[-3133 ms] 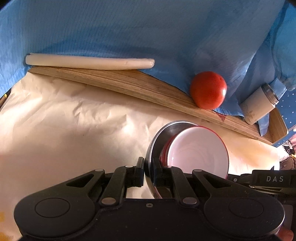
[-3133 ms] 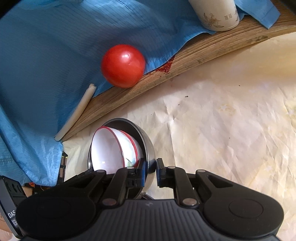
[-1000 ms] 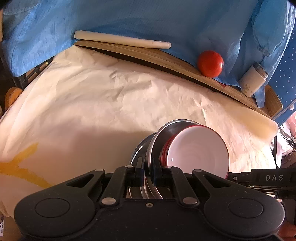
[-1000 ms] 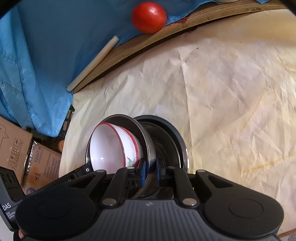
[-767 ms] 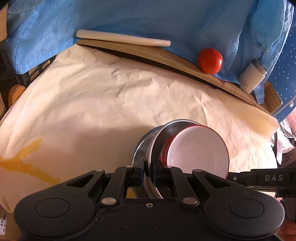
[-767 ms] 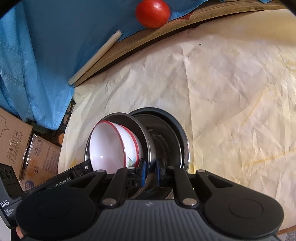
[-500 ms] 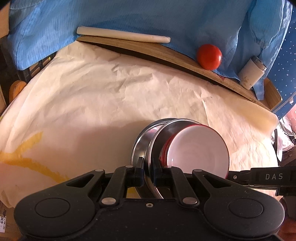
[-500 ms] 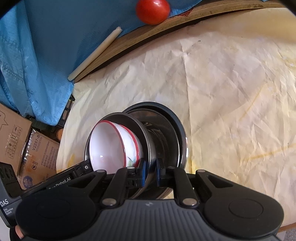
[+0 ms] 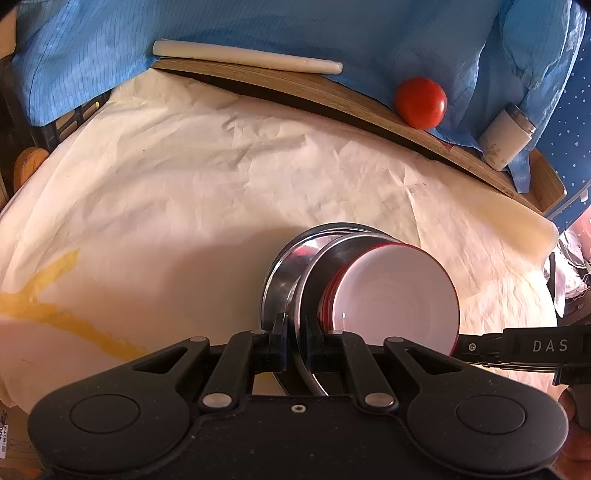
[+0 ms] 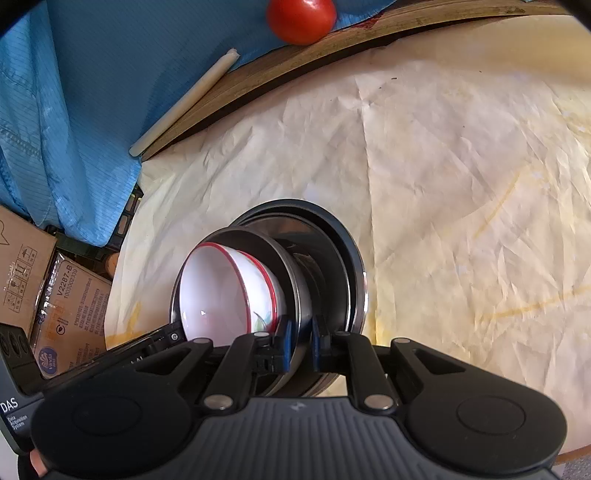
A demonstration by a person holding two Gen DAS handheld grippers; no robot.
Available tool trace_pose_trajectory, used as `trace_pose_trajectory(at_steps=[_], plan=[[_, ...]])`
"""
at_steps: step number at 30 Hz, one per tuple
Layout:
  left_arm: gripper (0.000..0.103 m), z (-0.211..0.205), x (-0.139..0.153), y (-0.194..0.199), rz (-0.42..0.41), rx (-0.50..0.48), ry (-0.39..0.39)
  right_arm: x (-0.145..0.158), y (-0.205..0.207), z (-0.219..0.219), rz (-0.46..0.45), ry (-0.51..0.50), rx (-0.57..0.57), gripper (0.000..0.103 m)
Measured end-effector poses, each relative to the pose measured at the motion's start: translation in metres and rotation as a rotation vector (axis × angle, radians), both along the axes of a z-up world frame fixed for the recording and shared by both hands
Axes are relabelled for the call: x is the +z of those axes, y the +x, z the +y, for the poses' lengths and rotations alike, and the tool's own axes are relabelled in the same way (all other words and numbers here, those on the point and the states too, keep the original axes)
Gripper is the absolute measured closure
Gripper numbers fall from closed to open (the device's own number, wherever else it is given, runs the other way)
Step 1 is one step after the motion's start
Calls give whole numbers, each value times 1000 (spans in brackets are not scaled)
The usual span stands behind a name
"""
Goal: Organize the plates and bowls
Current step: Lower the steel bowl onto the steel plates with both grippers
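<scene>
Cream paper (image 9: 207, 177), creased & stained yellow in spots, covers most of the table; its wood edge (image 9: 280, 83) shows along the far side. Blue cloth (image 9: 258, 29) is draped behind and over that edge. Cardboard boxes (image 10: 22, 280) sit off the table's left side in the right wrist view.

Task stack sits near the front of the paper, right at both tongs: a steel bowl (image 9: 314, 273) holding a white bowl w/ red rim (image 9: 399, 299), and behind it a second steel bowl (image 9: 284, 266), the first partly nested in it. Right wrist view shows the white one as two red-rimmed bowls (image 10: 236, 295), one inside the other, a small floral mark on the outer one. The stack is tipped, mouths facing the right side in the left view.

Left tongs (image 9: 294, 341) are pinched narrow on the steel bowl's rim. Right tongs (image 10: 300, 343) likewise clamp that rim from the opposite side, steel wall between the pads. Each pair shows at the edge of the other's view.

Smaller stuff along the far edge: a white stick (image 9: 247, 60) lying flat on the wood, a red tomato (image 9: 420, 102) against the cloth, a white cup (image 9: 504, 138) on its side near the right corner.
</scene>
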State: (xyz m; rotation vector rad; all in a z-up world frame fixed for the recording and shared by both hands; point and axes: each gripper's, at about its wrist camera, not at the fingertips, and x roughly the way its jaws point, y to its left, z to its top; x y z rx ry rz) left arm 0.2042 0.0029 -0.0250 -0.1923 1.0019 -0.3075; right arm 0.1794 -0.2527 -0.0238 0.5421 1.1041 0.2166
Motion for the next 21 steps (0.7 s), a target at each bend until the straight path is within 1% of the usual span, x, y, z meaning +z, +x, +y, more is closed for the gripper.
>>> trace_pose_trajectory(at_steps=[21], plan=[[96,-4,1,8,3,-3,8,-2,6,-2,1,-5,-8,89]])
